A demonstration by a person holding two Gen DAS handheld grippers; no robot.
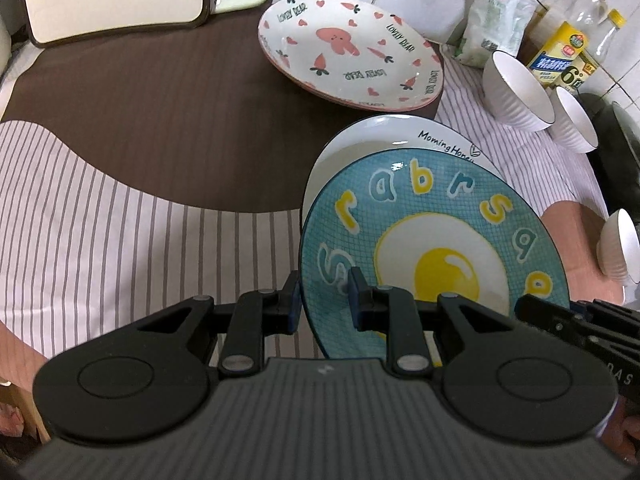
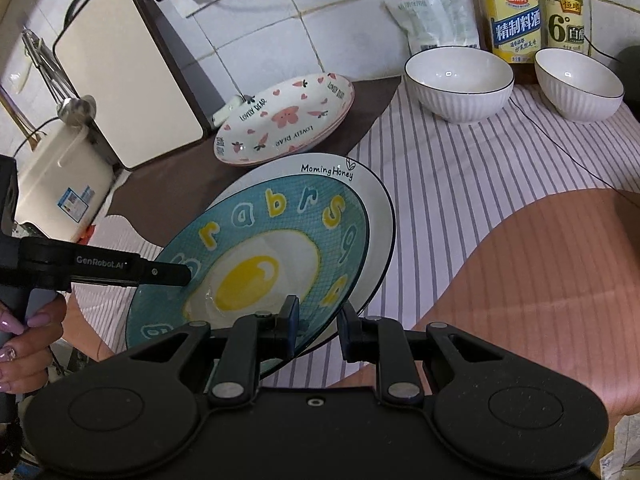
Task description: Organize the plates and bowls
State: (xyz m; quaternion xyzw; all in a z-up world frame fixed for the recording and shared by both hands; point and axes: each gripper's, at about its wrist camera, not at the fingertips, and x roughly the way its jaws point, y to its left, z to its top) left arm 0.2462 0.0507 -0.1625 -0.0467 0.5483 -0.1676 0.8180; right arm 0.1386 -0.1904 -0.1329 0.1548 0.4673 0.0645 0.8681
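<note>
Both grippers, the left gripper [image 1: 323, 300] and right gripper [image 2: 318, 320], pinched opposite rims of the egg plate [image 1: 432, 248] at lower centre, apparently steadying it over the white plate [image 1: 360, 140] for stacking.

My blue egg plate [image 1: 432, 248] hides most of the white plate [image 1: 360, 136] beneath; only its twelve o'clock rim shows. At three o'clock the picture's edge cuts off a white bowl [image 1: 618, 246]. Bottle labels [image 1: 560, 56] blur, unreadable.

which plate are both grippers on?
The blue fried-egg plate, lying on top of the white Morning Honey plate. The left gripper and right gripper straddle its rim on opposite sides. The pink-heart Lovely Bear plate sits apart, untouched.
</note>
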